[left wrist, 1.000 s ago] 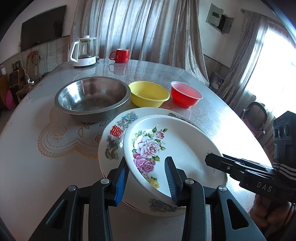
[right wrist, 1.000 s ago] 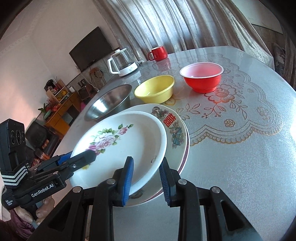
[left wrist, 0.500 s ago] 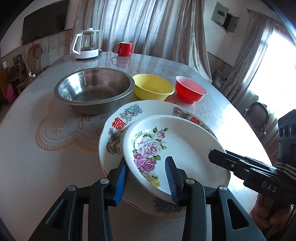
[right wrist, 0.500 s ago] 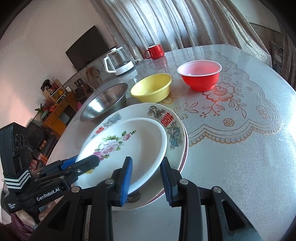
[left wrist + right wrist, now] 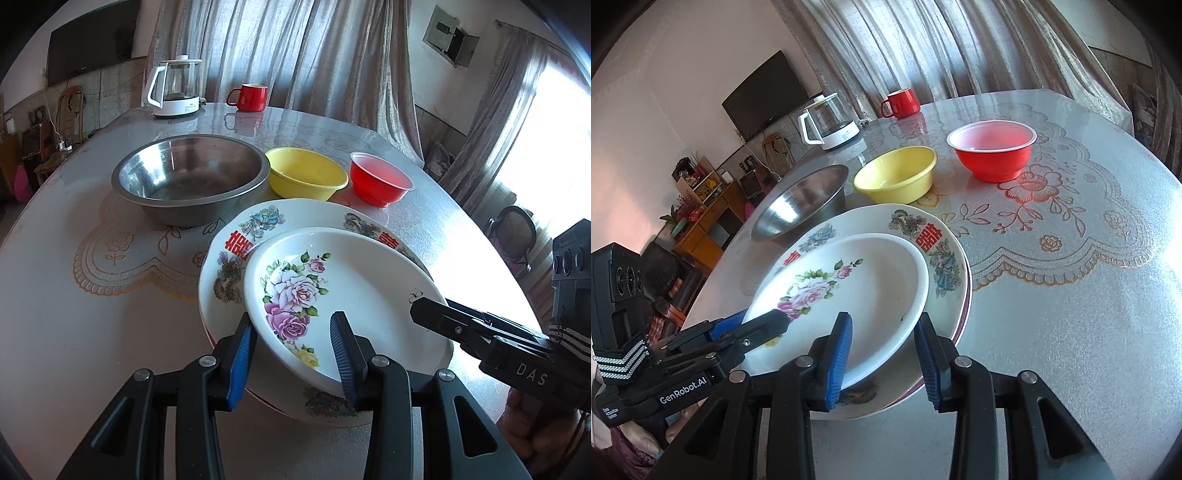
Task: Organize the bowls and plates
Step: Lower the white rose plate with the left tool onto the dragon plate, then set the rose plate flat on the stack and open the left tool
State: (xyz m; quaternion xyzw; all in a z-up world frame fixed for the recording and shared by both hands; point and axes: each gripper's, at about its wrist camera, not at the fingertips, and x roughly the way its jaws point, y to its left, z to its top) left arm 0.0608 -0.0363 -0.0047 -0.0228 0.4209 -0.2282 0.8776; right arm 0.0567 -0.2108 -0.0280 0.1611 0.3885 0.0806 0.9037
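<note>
A white rose-patterned plate [image 5: 354, 291] [image 5: 857, 291] lies over a larger plate with red characters [image 5: 258, 225] [image 5: 923, 229]. My left gripper [image 5: 291, 350] straddles the rose plate's near rim, one finger under and one over, with a gap at both pads. My right gripper [image 5: 882, 354] straddles the opposite rim the same way. Each gripper also shows in the other view, the right one [image 5: 436, 314] and the left one [image 5: 768, 321]. A steel bowl [image 5: 192, 177] [image 5: 801, 199], a yellow bowl [image 5: 306, 177] [image 5: 897, 173] and a red bowl [image 5: 380, 181] [image 5: 993, 147] stand in a row behind the plates.
A glass kettle [image 5: 173, 88] [image 5: 827, 122] and a red mug [image 5: 251, 98] [image 5: 901, 103] stand at the table's far end. The table [image 5: 1071, 314] has a lace-patterned cover. A chair [image 5: 513, 229] stands off the right edge.
The rose plate has come lower and further over the larger plate. Both grippers stay at its rims with the same spread.
</note>
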